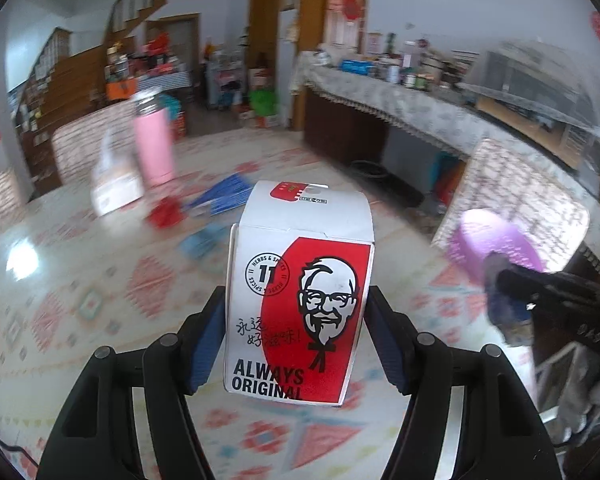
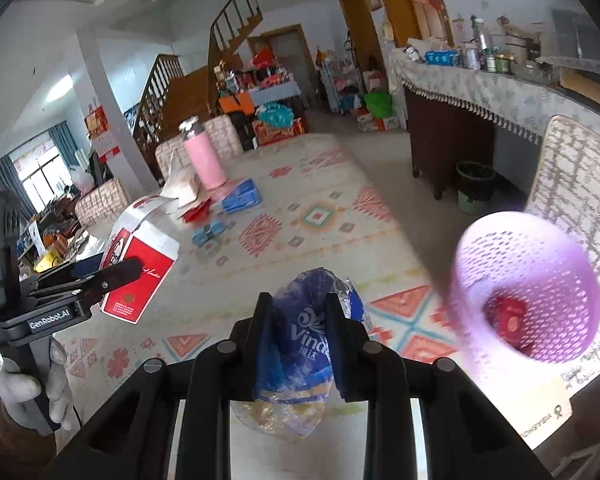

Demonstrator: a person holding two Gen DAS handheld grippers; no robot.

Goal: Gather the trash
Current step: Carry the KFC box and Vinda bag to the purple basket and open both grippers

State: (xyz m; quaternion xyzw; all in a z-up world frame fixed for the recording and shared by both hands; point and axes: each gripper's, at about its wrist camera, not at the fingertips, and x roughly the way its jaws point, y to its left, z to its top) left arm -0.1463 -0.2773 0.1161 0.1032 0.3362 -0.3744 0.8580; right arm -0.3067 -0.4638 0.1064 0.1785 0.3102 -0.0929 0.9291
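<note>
Fingers [image 1: 204, 344] of the left gripper [image 1: 298, 336] clamp a white-and-red chicken box [image 1: 300, 292] by its two sides, jaws abt half wide. Box stands upright btwn the pads, lifted clear of the patterned tablecloth [image 1: 100, 280], to the left of the purple basket [image 2: 528, 288]. From the right wrist view the left gripper points down at a slant, w/ a gloved hand [image 2: 24, 388] wrapped round its handle.

Right gripper [image 2: 300, 340] is nearly closed, pinching a crumpled blue tissue wrapper [image 2: 312, 312]; wrapper bulges out above and below the pads. It's held off the cloth, just left of the basket, gripper tilted down.

Basket sits at the table's right edge, w/ smth red inside. Farther left of the basket, at the table's far end: a pink bottle [image 2: 204, 156], blue scraps [image 2: 240, 198] and a red scrap [image 2: 196, 212] lying on the cloth.
</note>
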